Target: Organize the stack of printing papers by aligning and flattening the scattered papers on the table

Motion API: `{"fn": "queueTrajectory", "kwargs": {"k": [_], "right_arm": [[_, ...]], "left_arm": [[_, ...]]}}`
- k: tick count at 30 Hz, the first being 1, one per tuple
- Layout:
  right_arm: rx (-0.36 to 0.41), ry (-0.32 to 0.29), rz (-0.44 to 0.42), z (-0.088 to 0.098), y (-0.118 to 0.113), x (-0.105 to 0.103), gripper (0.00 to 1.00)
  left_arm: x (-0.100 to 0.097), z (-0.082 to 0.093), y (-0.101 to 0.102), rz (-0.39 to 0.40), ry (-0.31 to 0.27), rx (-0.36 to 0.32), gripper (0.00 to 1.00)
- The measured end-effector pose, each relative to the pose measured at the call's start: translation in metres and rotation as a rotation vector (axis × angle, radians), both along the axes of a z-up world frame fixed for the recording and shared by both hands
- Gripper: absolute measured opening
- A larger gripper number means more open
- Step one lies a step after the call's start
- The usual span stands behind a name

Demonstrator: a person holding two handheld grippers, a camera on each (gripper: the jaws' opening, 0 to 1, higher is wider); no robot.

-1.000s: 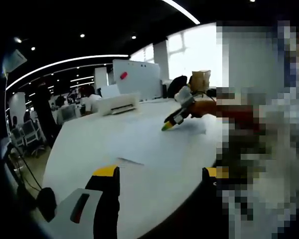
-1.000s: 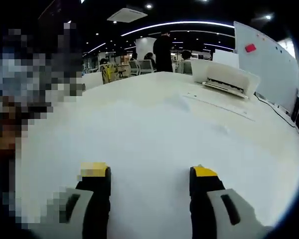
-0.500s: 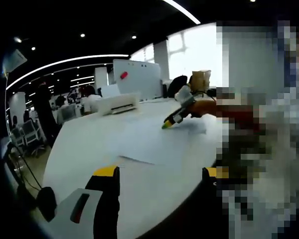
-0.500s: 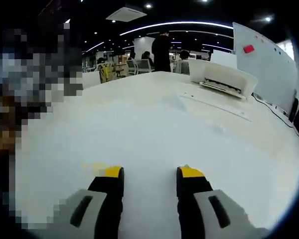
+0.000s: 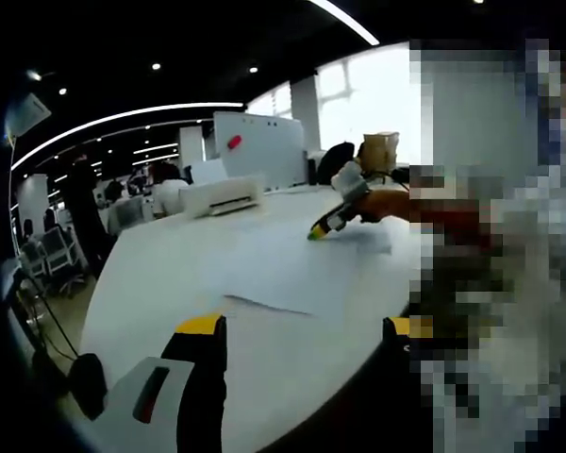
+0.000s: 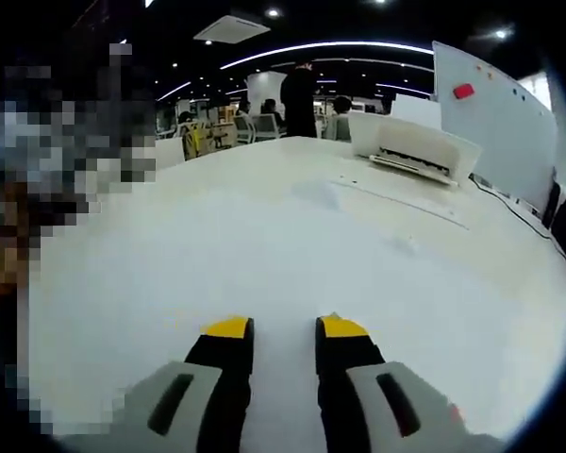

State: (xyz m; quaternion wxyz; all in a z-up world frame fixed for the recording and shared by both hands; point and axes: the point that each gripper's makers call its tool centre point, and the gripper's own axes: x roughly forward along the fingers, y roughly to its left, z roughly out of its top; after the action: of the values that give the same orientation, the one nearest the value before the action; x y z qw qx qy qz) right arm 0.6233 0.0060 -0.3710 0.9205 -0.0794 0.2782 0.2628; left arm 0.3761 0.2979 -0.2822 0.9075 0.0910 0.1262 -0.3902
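Left gripper view: left hand-held gripper [image 5: 297, 326] wide apart and empty, low over the white surface [image 5: 160, 274]; sheets of paper [image 5: 302, 269] spread mid-surface, near edge lifted; right hand-held gripper [image 5: 323, 227] tip down on the far sheet. Best kept low, nudging edges square before pressing flat. Paper edge nearer than a second ago.

Right gripper view: right hand-held gripper [image 6: 281, 328] narrowed almost shut over paper [image 6: 264, 236], jaws far closer than before; printer [image 6: 415, 151] beyond.
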Motion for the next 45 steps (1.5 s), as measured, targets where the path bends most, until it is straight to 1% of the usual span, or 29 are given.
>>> {"fn": "queueTrajectory", "kwargs": {"k": [1, 3, 5, 7, 10, 12, 14, 16, 17, 18, 19, 20, 21, 23, 24, 26, 27, 29, 31, 33, 34, 36, 37, 38, 39, 41, 44, 45], "right_arm": [[-0.008, -0.004, 0.000, 0.000, -0.001, 0.000, 0.12], [-0.035, -0.022, -0.002, 0.001, -0.006, 0.001, 0.07], [-0.036, -0.023, -0.005, 0.000, -0.008, 0.002, 0.00], [-0.036, -0.024, -0.007, 0.000, -0.009, 0.002, 0.00], [0.006, -0.004, -0.019, 0.000, -0.009, 0.001, 0.00], [0.050, 0.004, -0.023, 0.003, -0.005, 0.000, 0.00], [0.073, 0.008, -0.029, 0.006, -0.005, 0.000, 0.00], [0.066, -0.002, -0.029, 0.010, -0.003, -0.003, 0.00], [0.048, -0.032, 0.005, 0.015, 0.000, -0.005, 0.00], [0.038, -0.068, 0.038, 0.021, 0.006, -0.007, 0.08], [0.024, -0.125, 0.082, 0.029, 0.014, -0.012, 0.25], [0.021, -0.152, 0.107, 0.034, 0.019, -0.016, 0.35], [0.010, -0.166, 0.123, 0.037, 0.023, -0.022, 0.39], [-0.033, -0.180, 0.171, 0.039, 0.030, -0.037, 0.37], [-0.068, -0.200, 0.209, 0.039, 0.034, -0.046, 0.36], [-0.097, -0.221, 0.259, 0.039, 0.041, -0.062, 0.40], [-0.096, -0.216, 0.295, 0.037, 0.047, -0.072, 0.44], [-0.094, -0.206, 0.368, 0.033, 0.061, -0.093, 0.57], [-0.045, -0.201, 0.420, 0.035, 0.082, -0.112, 0.67], [-0.032, -0.196, 0.464, 0.035, 0.096, -0.125, 0.70], [0.012, -0.196, 0.484, 0.038, 0.113, -0.136, 0.73], [0.034, -0.187, 0.541, 0.037, 0.133, -0.151, 0.79], [0.036, -0.190, 0.541, 0.035, 0.141, -0.154, 0.79], [0.010, -0.193, 0.595, 0.028, 0.150, -0.161, 0.80], [0.001, -0.192, 0.600, 0.026, 0.152, -0.162, 0.81], [-0.008, -0.177, 0.608, 0.016, 0.162, -0.162, 0.83], [0.058, -0.116, 0.626, 0.008, 0.174, -0.166, 0.84], [0.064, -0.109, 0.625, 0.006, 0.176, -0.165, 0.84]], "left_arm": [[0.000, 0.000, 0.000, 0.002, 0.000, -0.002, 0.70], [0.001, 0.000, 0.000, 0.000, 0.000, -0.004, 0.70], [0.001, -0.001, -0.001, -0.001, 0.001, -0.004, 0.70], [0.000, -0.001, -0.002, -0.003, 0.002, -0.004, 0.70], [0.001, -0.001, -0.002, -0.002, 0.003, -0.005, 0.70], [0.001, -0.001, -0.001, -0.001, 0.003, -0.005, 0.70], [0.001, -0.001, -0.001, 0.001, 0.002, -0.007, 0.70], [0.001, -0.001, -0.001, 0.001, 0.002, -0.007, 0.70], [0.001, -0.001, -0.001, 0.001, 0.000, -0.007, 0.70], [0.001, -0.001, -0.001, 0.000, 0.001, -0.008, 0.70], [0.000, -0.001, -0.001, -0.001, 0.002, -0.009, 0.70], [0.001, -0.001, -0.002, -0.001, 0.001, -0.010, 0.70], [0.001, -0.002, -0.002, 0.000, 0.001, -0.012, 0.70], [0.002, -0.004, -0.002, 0.001, 0.006, -0.012, 0.70], [0.001, -0.005, -0.003, 0.001, 0.007, -0.010, 0.70], [0.000, -0.006, -0.003, -0.002, 0.007, -0.012, 0.70], [0.000, -0.007, -0.003, 0.001, 0.010, -0.015, 0.70], [0.000, -0.008, -0.002, 0.005, 0.014, -0.023, 0.70], [0.000, -0.009, -0.002, 0.011, 0.017, -0.025, 0.70], [0.000, -0.009, -0.003, 0.011, 0.018, -0.024, 0.70], [-0.001, -0.008, -0.004, 0.012, 0.017, -0.022, 0.70], [-0.004, -0.006, -0.004, 0.011, 0.009, -0.020, 0.70], [-0.005, -0.004, -0.004, 0.014, 0.007, -0.021, 0.70], [-0.006, -0.003, -0.003, 0.016, 0.005, -0.022, 0.70], [-0.006, -0.002, -0.002, 0.018, 0.003, -0.022, 0.70], [-0.009, -0.001, 0.000, 0.021, -0.002, -0.018, 0.70], [-0.012, 0.000, 0.004, 0.027, -0.007, -0.014, 0.70], [-0.012, 0.001, 0.005, 0.029, -0.008, -0.016, 0.70]]}}
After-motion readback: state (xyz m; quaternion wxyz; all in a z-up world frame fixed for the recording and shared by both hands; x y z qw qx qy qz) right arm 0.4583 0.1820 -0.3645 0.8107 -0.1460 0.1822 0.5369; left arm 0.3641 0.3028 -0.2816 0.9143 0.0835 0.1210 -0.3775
